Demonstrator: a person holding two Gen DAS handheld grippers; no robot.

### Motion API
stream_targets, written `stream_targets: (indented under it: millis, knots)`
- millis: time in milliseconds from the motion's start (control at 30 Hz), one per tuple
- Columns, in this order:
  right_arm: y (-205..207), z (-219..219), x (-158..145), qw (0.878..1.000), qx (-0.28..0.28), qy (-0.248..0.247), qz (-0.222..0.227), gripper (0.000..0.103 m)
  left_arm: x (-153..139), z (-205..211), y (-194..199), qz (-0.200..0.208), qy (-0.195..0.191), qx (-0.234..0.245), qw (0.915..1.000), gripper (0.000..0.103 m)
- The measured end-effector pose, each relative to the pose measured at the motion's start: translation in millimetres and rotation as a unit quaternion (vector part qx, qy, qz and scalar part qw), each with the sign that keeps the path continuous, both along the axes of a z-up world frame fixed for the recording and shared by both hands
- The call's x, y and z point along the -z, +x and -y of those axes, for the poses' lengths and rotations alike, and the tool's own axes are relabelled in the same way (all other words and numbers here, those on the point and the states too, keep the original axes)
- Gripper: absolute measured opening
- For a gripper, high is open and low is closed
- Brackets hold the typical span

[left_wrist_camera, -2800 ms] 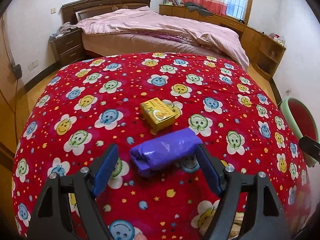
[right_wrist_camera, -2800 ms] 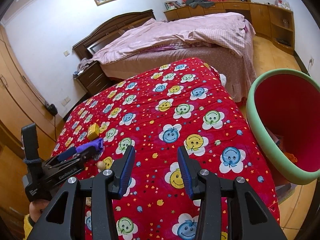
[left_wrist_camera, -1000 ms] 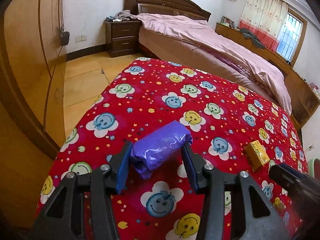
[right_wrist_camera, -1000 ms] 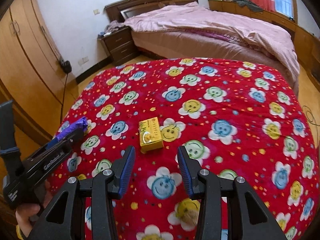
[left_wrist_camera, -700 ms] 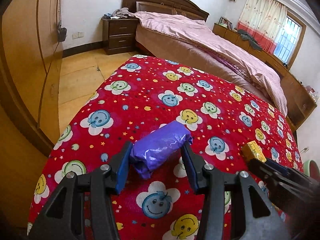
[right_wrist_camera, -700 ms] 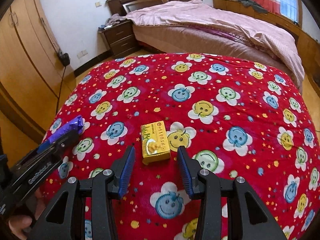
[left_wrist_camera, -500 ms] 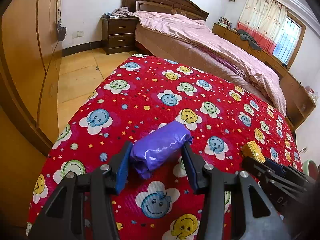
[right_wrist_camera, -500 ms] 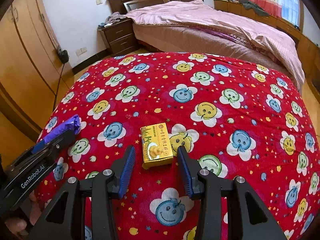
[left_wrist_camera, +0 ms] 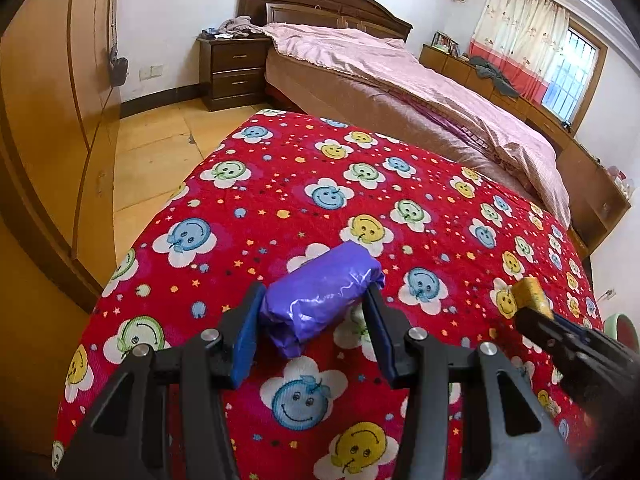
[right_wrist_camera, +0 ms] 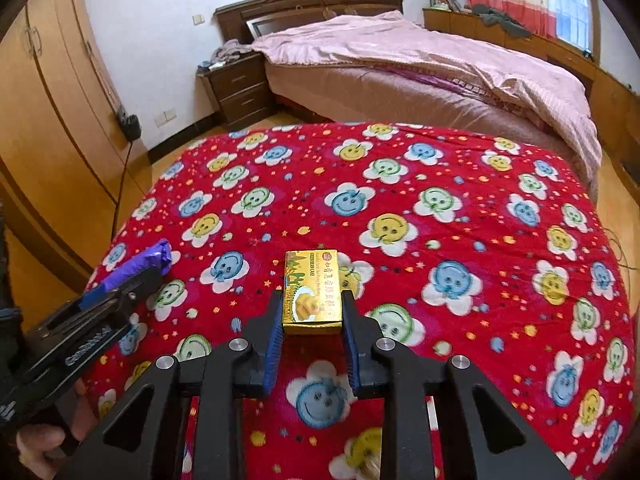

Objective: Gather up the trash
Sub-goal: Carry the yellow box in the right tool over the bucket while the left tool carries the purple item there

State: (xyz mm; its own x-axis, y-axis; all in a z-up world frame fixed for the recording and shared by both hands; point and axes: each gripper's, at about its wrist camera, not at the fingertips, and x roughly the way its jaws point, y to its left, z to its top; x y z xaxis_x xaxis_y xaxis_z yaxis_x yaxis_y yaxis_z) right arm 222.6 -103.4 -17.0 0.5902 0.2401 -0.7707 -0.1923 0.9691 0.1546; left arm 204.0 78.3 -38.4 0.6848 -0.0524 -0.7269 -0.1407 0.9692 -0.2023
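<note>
Left gripper (left_wrist_camera: 314, 320) jaws clamp the purple packet (left_wrist_camera: 322, 298); right gripper (right_wrist_camera: 312, 316) jaws pinch the yellow box (right_wrist_camera: 312, 292).

I see a room lit evenly by daylight from the curtained window (left_wrist_camera: 560, 76) at two o'clock, whose panes are slightly blown out, and shadows on the red blanket (right_wrist_camera: 440, 220) are soft. Both fisheye views bend hard toward the rim, with black vignette corners. My right view is slightly soft at its edges.
</note>
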Motion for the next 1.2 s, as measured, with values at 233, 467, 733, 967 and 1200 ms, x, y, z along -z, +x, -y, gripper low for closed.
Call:
stream_targets:
  millis: [233, 467, 733, 967, 1200]
  knots:
    - [-29, 27, -23, 1.0, 0.016, 0.015, 0.018, 0.026, -11, 10, -7, 0.009, 0.001, 0.013, 0.9999, 0.05]
    - [-57, 59, -43, 0.998, 0.045, 0.026, 0.04, 0.026, -29, 25, -20, 0.023, -0.003, 0.032, 0.9992, 0.049]
    - [-88, 92, -66, 0.994, 0.077, 0.037, 0.069, 0.026, -46, 49, -37, 0.032, -0.008, 0.061, 0.9976, 0.049]
    - [-114, 118, -79, 0.99, 0.105, 0.042, 0.087, 0.026, -63, 74, -54, 0.045, -0.009, 0.091, 0.9948, 0.049]
    - [-139, 143, -93, 0.985, 0.131, 0.044, 0.107, 0.026, -79, 97, -69, 0.056, -0.012, 0.117, 0.9915, 0.049]
